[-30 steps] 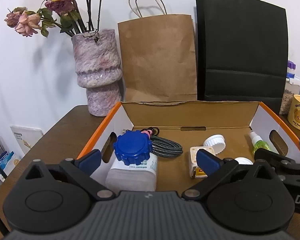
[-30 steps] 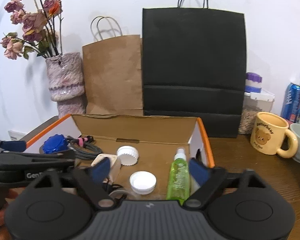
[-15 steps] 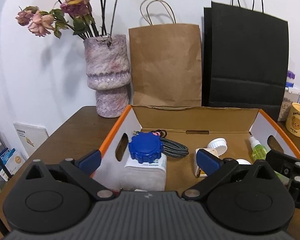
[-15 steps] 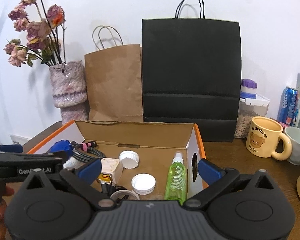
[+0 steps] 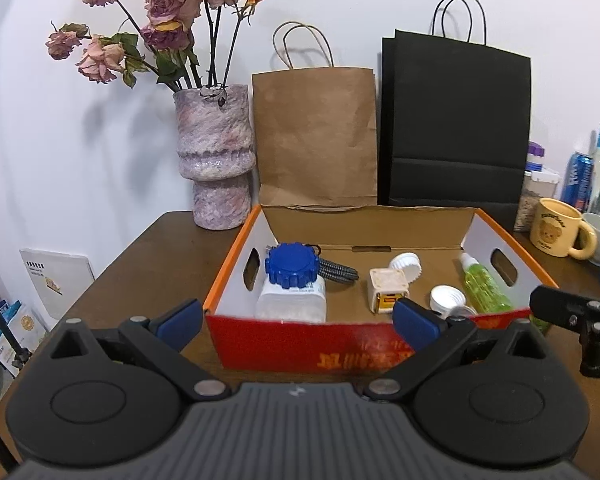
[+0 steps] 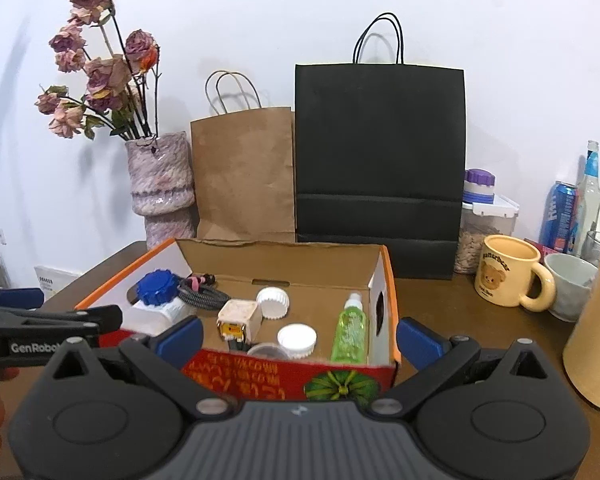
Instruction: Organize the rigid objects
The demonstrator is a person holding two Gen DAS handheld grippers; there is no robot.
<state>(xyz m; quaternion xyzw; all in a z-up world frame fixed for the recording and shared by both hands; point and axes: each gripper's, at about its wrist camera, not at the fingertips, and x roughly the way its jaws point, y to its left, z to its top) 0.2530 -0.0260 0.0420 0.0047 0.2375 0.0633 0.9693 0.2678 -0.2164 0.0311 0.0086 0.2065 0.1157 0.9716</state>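
Observation:
An open cardboard box (image 5: 300,344) (image 6: 388,292) with orange rims and a red front stands on the brown table. In it lie a white bottle with a blue cap (image 5: 293,266) (image 6: 156,281), a braided cable (image 5: 338,271) (image 6: 204,296), a white cube plug (image 5: 387,290) (image 6: 239,318), two white lids (image 5: 407,264) (image 6: 297,340) and a green spray bottle (image 5: 482,286) (image 6: 351,330). My left gripper (image 5: 298,318) is open and empty in front of the box. My right gripper (image 6: 300,336) is open and empty, also in front of it.
Behind the box stand a vase of dried roses (image 5: 216,156), a brown paper bag (image 5: 316,140) and a black paper bag (image 5: 456,120). A yellow bear mug (image 6: 508,276), a white cup (image 6: 572,288), cans and jars stand right. A tan cylinder (image 6: 596,320) is near right.
Both grippers have drawn back and up from over the box to in front of it. The box's red front now shows. Both stay open and empty.

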